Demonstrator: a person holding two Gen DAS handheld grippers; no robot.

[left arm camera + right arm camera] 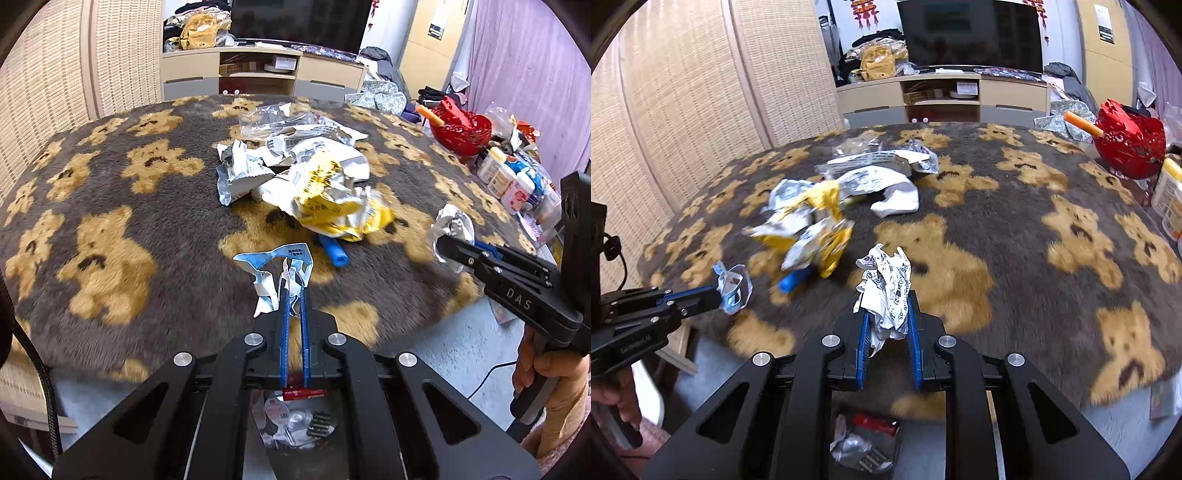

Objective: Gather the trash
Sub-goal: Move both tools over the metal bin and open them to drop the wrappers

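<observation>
My left gripper [293, 291] is shut on a torn blue-and-white wrapper [275, 267] and holds it above the near edge of the bear-pattern blanket [110, 206]. It also shows in the right wrist view [733, 284]. My right gripper [888, 314] is shut on a crumpled white printed paper [884, 280], seen from the left wrist as a silvery wad [448, 229]. A pile of yellow, white and silver wrappers [314, 173] lies mid-blanket, with a blue tube [334, 253] beside it. A bin with trash [295, 417] sits below on the floor.
A red bowl [461, 129] and several bottles [509, 181] stand at the blanket's right edge. A TV cabinet [258, 74] is behind, a wicker screen [55, 74] to the left.
</observation>
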